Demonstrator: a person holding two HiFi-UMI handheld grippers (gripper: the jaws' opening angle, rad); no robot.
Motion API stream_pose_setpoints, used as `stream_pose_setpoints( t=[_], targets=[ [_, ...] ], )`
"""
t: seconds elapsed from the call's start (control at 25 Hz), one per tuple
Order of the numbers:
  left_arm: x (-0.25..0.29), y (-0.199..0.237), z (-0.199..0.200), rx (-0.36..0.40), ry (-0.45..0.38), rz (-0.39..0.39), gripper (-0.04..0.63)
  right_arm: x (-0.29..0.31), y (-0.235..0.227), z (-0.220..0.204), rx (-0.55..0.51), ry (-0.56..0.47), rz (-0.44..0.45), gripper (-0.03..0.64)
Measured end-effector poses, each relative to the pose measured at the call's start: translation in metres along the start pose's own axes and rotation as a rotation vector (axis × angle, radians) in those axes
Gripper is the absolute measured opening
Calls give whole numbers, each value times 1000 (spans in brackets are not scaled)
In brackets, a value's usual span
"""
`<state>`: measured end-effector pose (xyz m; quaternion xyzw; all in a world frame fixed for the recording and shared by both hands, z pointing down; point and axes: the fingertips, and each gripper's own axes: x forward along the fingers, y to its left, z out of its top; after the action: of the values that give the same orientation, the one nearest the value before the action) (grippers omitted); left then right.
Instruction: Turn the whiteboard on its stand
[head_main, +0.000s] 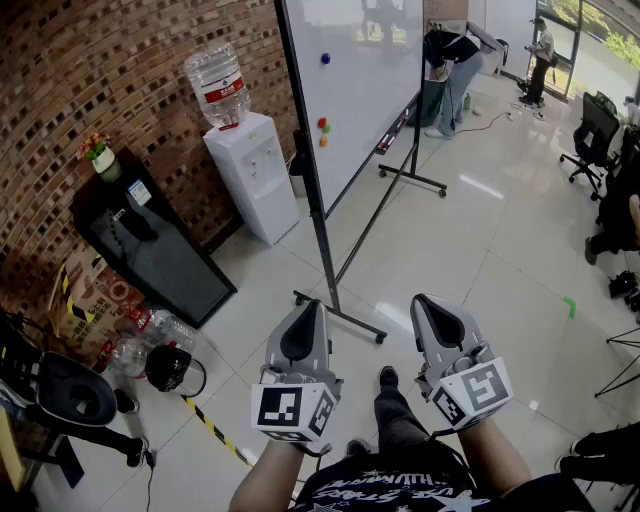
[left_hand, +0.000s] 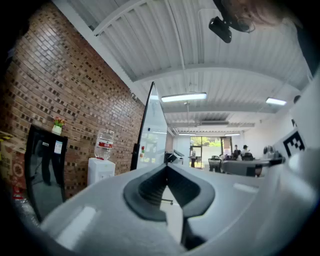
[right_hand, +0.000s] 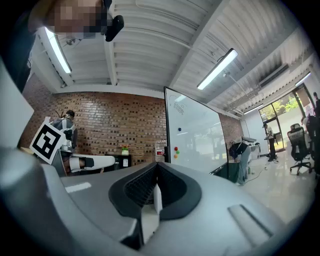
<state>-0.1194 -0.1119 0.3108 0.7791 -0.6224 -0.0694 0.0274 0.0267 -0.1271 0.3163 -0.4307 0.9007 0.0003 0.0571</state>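
Approach | left gripper (head_main: 308, 312), right gripper (head_main: 430, 305): jaws together, empty | whiteboard (head_main: 360, 90) stands ahead, well apart | best: step closer, open jaws, clamp its near edge, pivot slowly

We look along our right gripper (right_hand: 156, 167): its grey plastic fingers (right_hand: 100, 210), lined with dark ribbed pads, meet at the tips with nothing between them. Beyond them stands the tall white whiteboard in a black frame (right_hand: 195, 132), seen at a slant. It carries a small blue round magnet (right_hand: 179, 129) high up and a cluster of red, green and orange magnets (right_hand: 176, 151) lower down, near the edge toward the red-brown brick wall (right_hand: 110, 120) behind. At far left we see the left gripper (right_hand: 112, 161) with its black-and-white marker cube (right_hand: 46, 141). At right a person in a dark top (right_hand: 239, 152) bends forward over the glossy pale floor (right_hand: 290, 185).
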Motion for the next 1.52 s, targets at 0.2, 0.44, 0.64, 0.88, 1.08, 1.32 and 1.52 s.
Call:
stream_pose_setpoints(
  t=[0.2, 0.44, 0.64, 0.88, 1.08, 1.32, 1.52],
  targets=[
    [56, 19, -10, 45, -20, -6, 6, 46, -38, -6, 40, -26, -8, 8],
    [137, 48, -13, 82, -37, 22, 49, 122, -81, -15, 68, -42, 54, 8],
    [198, 75, -11, 93, -32, 60, 143, 173, -114, -5, 70, -46, 96, 8],
    [247, 115, -25, 120, 18, 92, 369, 208, -122, -15, 79, -19, 114, 8],
    [287, 139, -40, 109, 27, 51, 453, 230, -139, -31, 72, 31, 66, 8],
    [317, 132, -47, 102, 62, -90, 462, 252, -147, -38, 65, 61, 6, 8],
    [331, 135, -43, 136, 68, -85, 398, 254, -154, -44, 80, 84, -49, 8]
  ],
)
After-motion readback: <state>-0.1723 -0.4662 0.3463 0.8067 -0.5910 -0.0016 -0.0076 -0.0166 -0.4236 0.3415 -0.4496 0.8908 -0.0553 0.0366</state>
